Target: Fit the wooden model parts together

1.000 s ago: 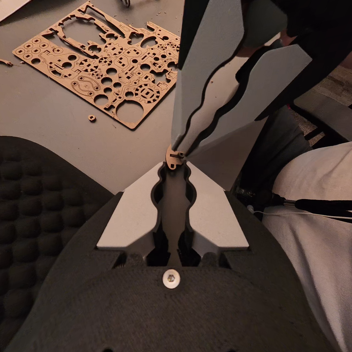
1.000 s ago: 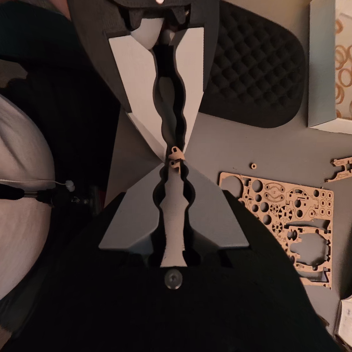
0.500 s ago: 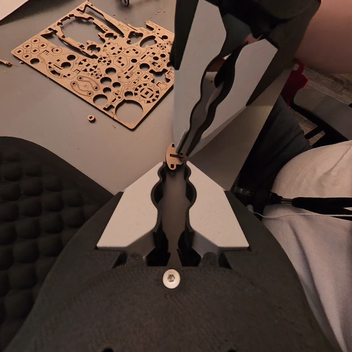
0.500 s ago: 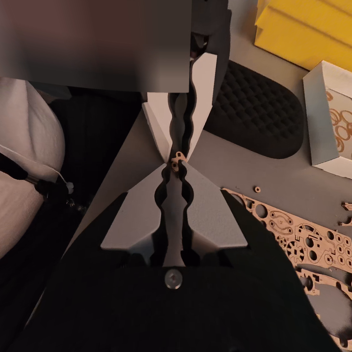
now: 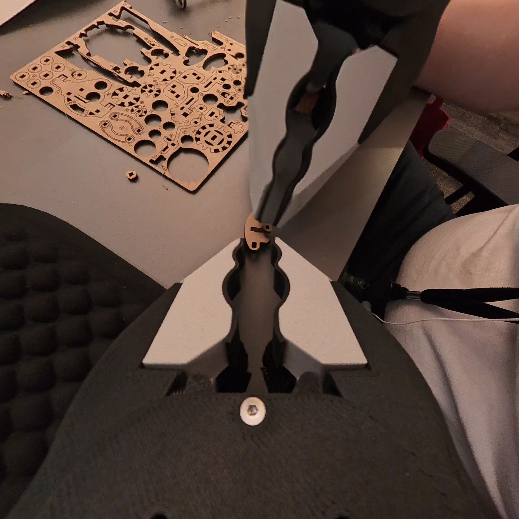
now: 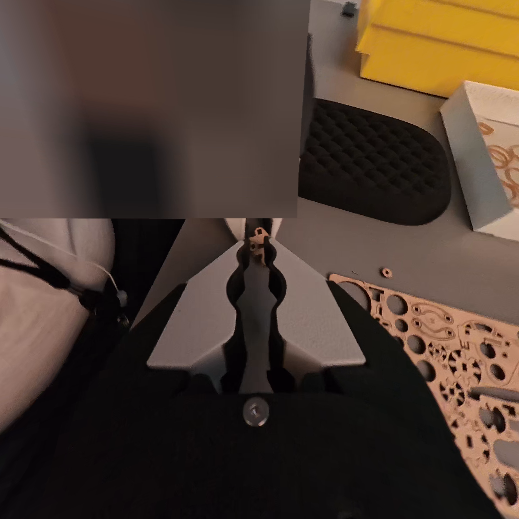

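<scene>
L gripper [image 5: 256, 243] & R gripper [image 6: 257, 248] tip-to-tip, both pinching wooden part [image 5: 255, 234].

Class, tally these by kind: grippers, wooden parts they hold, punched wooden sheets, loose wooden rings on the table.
Grippers: 2, left gripper and right gripper
Held parts: 2, oval part and small part
Punched sheet: 1
Loose ring: 1
Total: 6
</scene>
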{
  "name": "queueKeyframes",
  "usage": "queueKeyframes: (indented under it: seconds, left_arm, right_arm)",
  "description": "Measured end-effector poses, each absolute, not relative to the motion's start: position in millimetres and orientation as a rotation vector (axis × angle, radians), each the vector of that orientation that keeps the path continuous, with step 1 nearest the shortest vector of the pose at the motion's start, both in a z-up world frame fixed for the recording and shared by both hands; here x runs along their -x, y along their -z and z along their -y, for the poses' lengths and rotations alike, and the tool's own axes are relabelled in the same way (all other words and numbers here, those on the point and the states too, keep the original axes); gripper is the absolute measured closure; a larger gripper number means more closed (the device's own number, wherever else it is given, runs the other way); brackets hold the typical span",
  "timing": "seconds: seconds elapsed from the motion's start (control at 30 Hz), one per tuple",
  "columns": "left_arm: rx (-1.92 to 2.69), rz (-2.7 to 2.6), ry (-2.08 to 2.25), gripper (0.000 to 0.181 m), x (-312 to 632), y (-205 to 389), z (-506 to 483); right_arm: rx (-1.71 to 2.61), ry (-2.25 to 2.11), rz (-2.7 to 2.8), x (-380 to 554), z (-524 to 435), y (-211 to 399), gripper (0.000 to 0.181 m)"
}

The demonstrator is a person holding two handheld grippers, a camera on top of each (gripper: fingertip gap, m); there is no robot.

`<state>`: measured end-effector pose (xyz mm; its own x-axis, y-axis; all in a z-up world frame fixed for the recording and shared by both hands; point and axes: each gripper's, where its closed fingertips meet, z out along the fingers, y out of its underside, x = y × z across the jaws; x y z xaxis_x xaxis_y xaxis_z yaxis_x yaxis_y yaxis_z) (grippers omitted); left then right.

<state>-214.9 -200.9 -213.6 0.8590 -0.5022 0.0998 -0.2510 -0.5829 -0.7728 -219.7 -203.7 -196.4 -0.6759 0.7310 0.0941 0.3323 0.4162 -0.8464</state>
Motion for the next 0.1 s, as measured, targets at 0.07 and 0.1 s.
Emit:
queueKeyframes:
  seconds: [0.07, 0.1]
  left_arm:
    - [2.201, -0.549, 0.38, 0.165, 214.9, 213.3, 200.9]
    - [2.191, -0.559, 0.367, 0.165, 214.7, 213.1, 201.1]
  right_arm:
    - [1.079, -1.268, 2.164, 222.3, 194.6, 193.5, 0.162]
    - [1.159, -1.338, 2.147, 221.6, 192.0, 192.0, 0.158]
